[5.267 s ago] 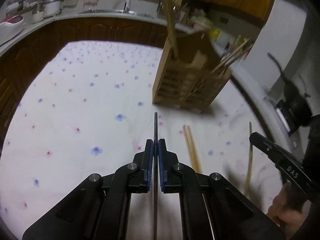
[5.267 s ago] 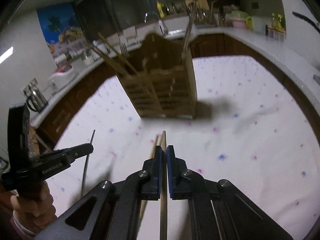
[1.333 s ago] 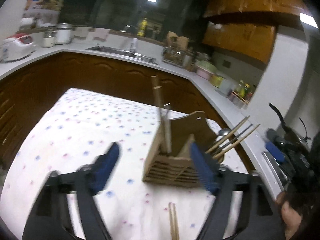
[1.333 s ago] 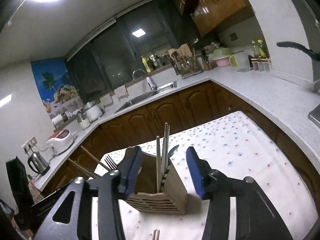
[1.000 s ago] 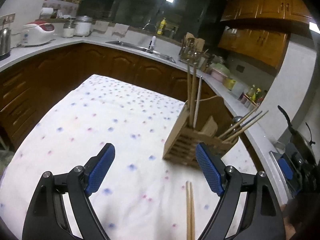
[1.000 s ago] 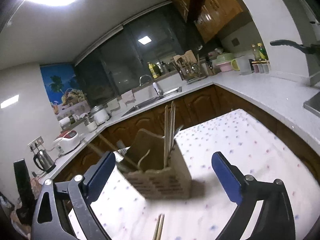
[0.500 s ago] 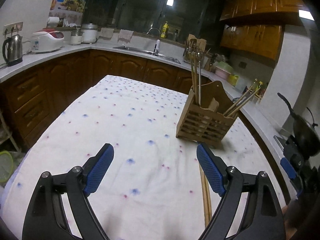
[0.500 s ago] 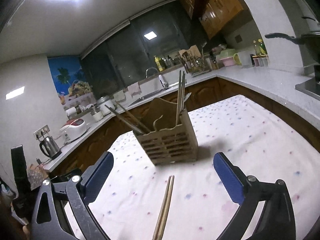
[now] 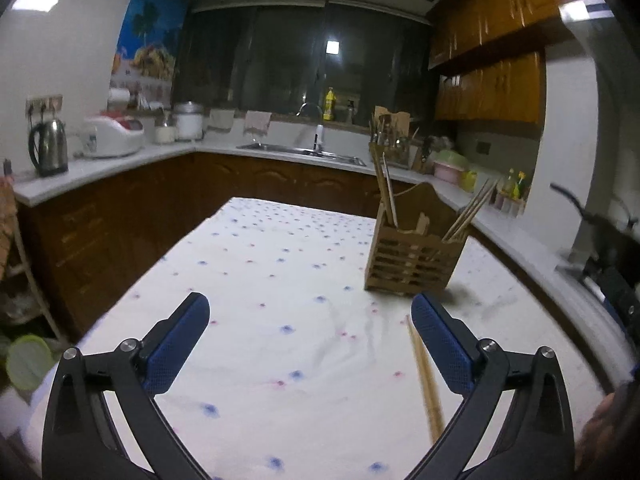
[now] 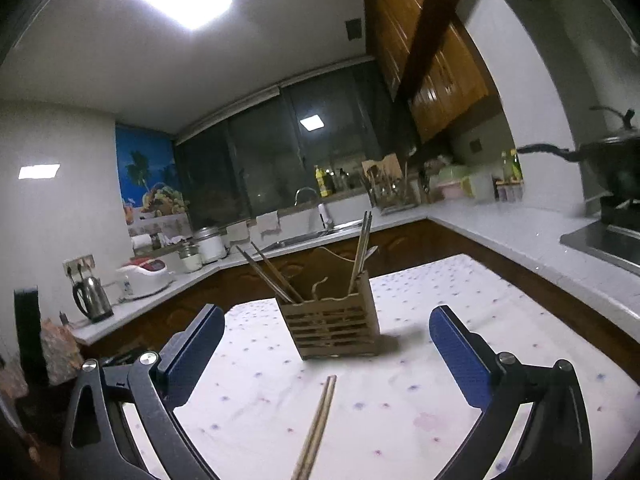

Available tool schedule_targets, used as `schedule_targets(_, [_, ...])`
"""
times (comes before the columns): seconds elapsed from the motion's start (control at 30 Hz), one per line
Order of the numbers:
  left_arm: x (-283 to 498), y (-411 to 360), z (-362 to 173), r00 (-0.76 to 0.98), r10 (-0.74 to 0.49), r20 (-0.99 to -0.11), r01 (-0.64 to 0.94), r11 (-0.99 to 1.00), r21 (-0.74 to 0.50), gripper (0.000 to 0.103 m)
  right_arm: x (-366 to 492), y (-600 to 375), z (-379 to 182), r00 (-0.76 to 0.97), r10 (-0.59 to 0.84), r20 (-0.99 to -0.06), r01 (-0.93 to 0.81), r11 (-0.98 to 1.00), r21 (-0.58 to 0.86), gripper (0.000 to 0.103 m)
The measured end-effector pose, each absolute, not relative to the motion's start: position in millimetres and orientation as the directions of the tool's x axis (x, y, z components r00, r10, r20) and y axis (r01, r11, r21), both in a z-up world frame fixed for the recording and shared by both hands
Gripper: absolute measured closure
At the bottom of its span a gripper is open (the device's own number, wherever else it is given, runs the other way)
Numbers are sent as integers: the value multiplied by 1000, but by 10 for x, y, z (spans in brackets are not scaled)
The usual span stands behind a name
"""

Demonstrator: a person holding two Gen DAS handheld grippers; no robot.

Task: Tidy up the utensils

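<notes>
A wooden slatted utensil holder stands on the flower-print tablecloth, with chopsticks and other utensils upright and leaning in it. It also shows in the right wrist view. A pair of wooden chopsticks lies on the cloth in front of the holder, beside my left gripper's right finger; in the right wrist view the chopsticks lie between the fingers. My left gripper is open and empty. My right gripper is open and empty. Both are held back from the holder.
Dark wood cabinets with a white countertop wrap around the table. A kettle, rice cooker and sink are on it. A black pan sits on a stove at the right.
Both grippers held a utensil shut earlier, then opened empty near the holder. Since then both have drawn back and lowered, so the holder looks smaller and farther.
</notes>
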State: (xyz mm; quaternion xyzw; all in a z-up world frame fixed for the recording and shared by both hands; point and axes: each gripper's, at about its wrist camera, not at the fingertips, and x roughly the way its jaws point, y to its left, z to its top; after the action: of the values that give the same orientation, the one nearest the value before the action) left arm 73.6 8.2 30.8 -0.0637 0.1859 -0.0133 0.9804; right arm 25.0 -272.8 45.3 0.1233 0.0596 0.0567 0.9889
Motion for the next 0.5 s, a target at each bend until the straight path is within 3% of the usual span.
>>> schedule_targets(0.3, [650,82,93,928,-29,-372,-11,994,-104,0,115,-2656,241,987,76,-143,-57,990,130,0])
schedule_targets(0.5, [575,8,12,932,-23,-361,-5,997,-77,0,88,-2670,86,982,67,-178,-44,990,131,0])
